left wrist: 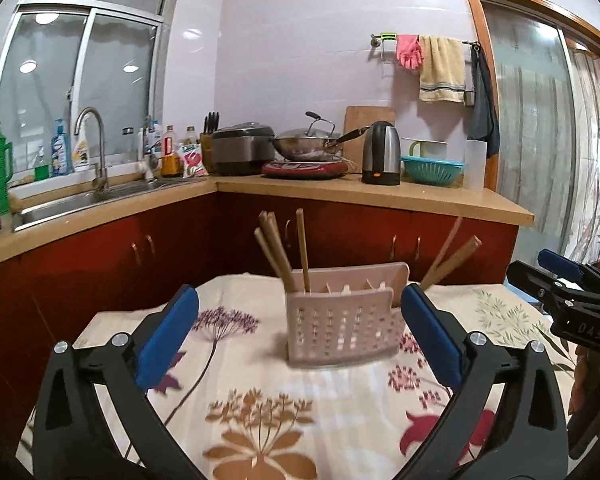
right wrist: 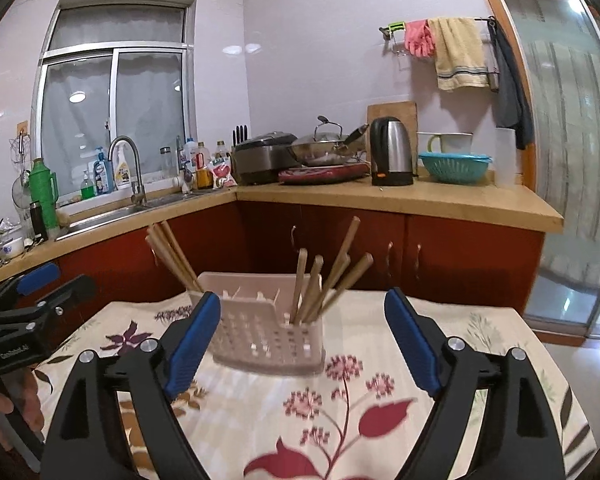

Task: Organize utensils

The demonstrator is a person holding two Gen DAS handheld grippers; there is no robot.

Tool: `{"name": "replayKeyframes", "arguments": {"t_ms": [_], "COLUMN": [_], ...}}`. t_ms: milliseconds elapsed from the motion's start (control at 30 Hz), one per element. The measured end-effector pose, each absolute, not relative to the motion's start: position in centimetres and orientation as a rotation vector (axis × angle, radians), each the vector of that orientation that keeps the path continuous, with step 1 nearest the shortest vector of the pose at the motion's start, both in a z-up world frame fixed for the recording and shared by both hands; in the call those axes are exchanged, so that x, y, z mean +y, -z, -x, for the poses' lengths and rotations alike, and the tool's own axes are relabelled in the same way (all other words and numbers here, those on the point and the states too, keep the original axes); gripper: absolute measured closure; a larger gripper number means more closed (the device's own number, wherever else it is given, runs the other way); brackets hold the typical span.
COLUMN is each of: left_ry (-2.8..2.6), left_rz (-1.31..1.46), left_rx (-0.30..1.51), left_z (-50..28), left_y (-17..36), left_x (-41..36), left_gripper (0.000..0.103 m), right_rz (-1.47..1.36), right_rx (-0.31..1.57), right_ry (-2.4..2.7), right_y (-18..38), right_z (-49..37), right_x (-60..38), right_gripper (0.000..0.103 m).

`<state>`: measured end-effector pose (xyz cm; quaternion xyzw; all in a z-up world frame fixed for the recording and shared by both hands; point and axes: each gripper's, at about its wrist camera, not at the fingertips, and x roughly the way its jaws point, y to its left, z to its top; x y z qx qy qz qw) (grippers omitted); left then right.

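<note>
Pale pink perforated plastic utensil holder (left wrist: 342, 330) upright on floral tablecloth (left wrist: 260, 420), brown wooden chopsticks (right wrist: 324, 284) leaning in both end compartments. Left gripper (left wrist: 300, 328) and right gripper (right wrist: 302, 338) spread wide, grasping nothing.

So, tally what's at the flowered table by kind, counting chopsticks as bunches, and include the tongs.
Pink perforated plastic utensil holder: 1
Bunches of wooden chopsticks standing in it, one at each end: 2
Open blue-padded tongs, empty: 2 (left tongs, right tongs)
Total: 5
Single sticks are too blurred to count.
</note>
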<state>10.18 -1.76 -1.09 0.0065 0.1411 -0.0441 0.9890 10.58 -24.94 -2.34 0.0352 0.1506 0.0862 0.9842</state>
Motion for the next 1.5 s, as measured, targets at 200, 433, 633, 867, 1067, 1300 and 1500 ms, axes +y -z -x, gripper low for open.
{"name": "replayKeyframes", "arguments": {"t_ms": [200,433,633,867,1067,1300,1500], "left_ry": [0.058,0.031,0.029,0.039,0.045,0.042,0.039], "left_rz": [-0.001,-0.01,-0.008,-0.026,-0.034,-0.035,-0.028], "left_rx": [0.315,0.296,0.267,0.204,0.175,0.17,0.175], "left_z": [-6.3,-1.3,1.5,4.5,5.6,5.9,6.0], "left_y": [1.6,0.7,-0.6,-2.2,-2.8,-2.9,-3.0], "left_x": [-1.6,-1.4,-1.7,-2.6,-3.2,-3.2,-3.0], "left_gripper": [0.004,0.004,0.004,0.004,0.004,0.004,0.004], "right_rz": [-0.053,-0.05,-0.037,-0.038,-0.033,-0.036,-0.034], "right_rx": [0.313,0.294,0.253,0.205,0.185,0.171,0.169], "right_ry": [-0.161,-0.173,-0.172,-0.15,-0.142,-0.135,-0.133], "right_y": [2.7,1.7,0.3,-1.1,-1.4,-1.7,-1.8], "right_z": [-7.0,-3.3,0.0,2.5,3.2,3.7,3.8], "right_x": [-24.6,-24.6,-24.5,-25.1,-25.3,-25.5,-25.4], "right_gripper": [0.019,0.019,0.019,0.018,0.018,0.018,0.018]}}
